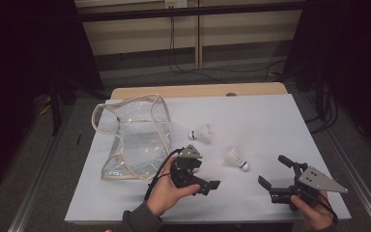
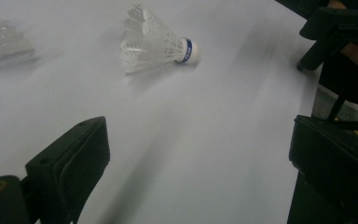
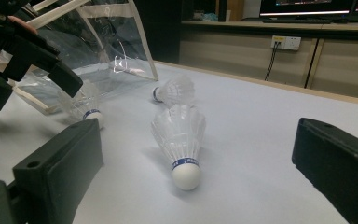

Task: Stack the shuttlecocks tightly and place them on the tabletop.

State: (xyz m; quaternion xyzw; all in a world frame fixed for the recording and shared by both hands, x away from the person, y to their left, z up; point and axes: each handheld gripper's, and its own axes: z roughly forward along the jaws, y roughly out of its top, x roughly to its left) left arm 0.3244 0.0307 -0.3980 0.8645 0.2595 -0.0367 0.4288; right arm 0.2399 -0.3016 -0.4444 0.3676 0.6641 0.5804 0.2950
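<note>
- Hovering near the worktop's front edge, the left gripper and right gripper are both keeping wide-open, empty fingers.
- Lying between them is the nearer shuttlecock.

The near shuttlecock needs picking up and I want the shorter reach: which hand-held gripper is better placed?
Probably the right hand-held gripper. Its open jaws already point at the near shuttlecock, cork end toward them. The left hand-held gripper sits farther off, beside the clear bag.

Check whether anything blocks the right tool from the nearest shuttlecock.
Nothing visible does. The right tool stands open, and the near shuttlecock lies on bare white table straight ahead of its jaws, cork end toward it. The second shuttlecock lies farther back.
</note>
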